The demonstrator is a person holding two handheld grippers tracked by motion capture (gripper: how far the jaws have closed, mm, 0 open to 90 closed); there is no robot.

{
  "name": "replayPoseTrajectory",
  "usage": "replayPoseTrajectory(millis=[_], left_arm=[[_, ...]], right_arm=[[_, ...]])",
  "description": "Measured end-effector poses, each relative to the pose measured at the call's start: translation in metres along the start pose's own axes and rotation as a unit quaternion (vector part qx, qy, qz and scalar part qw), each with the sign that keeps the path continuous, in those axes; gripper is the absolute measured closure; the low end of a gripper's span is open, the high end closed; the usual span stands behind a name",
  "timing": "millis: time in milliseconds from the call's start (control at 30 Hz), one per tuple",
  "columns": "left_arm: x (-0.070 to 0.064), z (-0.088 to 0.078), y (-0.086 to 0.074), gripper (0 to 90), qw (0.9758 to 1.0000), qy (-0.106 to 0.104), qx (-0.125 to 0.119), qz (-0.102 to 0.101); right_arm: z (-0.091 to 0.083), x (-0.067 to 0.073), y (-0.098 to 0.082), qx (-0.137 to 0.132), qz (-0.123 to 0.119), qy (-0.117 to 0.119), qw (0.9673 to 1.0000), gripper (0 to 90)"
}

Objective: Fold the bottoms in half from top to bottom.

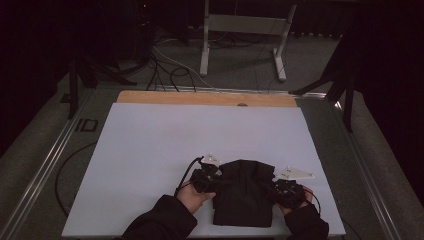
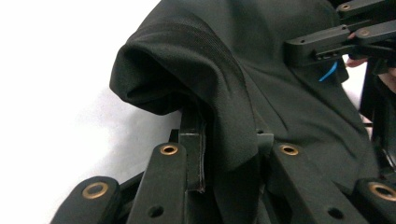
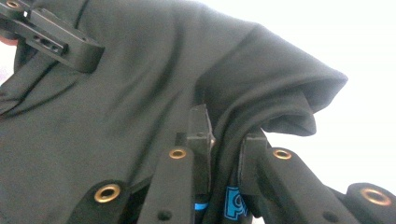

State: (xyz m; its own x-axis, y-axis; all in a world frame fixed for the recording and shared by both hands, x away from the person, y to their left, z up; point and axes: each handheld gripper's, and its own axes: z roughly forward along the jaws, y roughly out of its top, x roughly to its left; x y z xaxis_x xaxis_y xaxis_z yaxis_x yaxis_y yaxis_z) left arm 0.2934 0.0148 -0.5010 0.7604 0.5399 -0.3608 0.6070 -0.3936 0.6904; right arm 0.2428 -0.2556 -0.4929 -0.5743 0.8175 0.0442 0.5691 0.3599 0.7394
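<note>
A folded black garment point(image 1: 244, 192) lies on the white table top point(image 1: 160, 145) near the front edge. My left gripper point(image 1: 212, 181) grips its left side and my right gripper point(image 1: 274, 189) its right side. In the left gripper view the black cloth point(image 2: 243, 93) bunches over the jaws, which pinch a fold point(image 2: 229, 149) between them. In the right gripper view the cloth point(image 3: 140, 102) drapes likewise, with a fold point(image 3: 226, 140) clamped between the jaws; a blue printed tag point(image 3: 232, 204) peeks out below. The other gripper's black links show at each view's top corner.
A wooden strip point(image 1: 205, 98) edges the table's far side. Beyond it stand a white metal frame point(image 1: 240, 30) and loose cables point(image 1: 170, 70) on the floor. Metal rails point(image 1: 47, 155) run along both sides of the table.
</note>
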Motion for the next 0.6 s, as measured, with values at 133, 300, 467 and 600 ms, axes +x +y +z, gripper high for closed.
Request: replayPoseTrajectory(millis=[133,300,467,600], left_arm=[[0.001,-0.006,0.002,76.7,1.0,0.004,-0.006,0.001],[0.005,-0.018,0.006,76.7,0.9998,0.01,-0.016,-0.002],[0.009,-0.026,0.008,76.7,0.9996,0.016,-0.024,-0.007],[0.015,-0.036,0.009,76.7,0.9992,0.023,-0.031,-0.012]], right_arm=[[0.0,0.002,0.006,-0.005,-0.001,0.0,1.0,79.8],[0.005,0.006,0.018,-0.014,-0.01,-0.001,0.9999,79.9],[0.009,0.009,0.028,-0.022,-0.016,-0.002,0.9996,79.8],[0.014,0.012,0.037,-0.024,-0.021,0.001,0.9995,79.8]])
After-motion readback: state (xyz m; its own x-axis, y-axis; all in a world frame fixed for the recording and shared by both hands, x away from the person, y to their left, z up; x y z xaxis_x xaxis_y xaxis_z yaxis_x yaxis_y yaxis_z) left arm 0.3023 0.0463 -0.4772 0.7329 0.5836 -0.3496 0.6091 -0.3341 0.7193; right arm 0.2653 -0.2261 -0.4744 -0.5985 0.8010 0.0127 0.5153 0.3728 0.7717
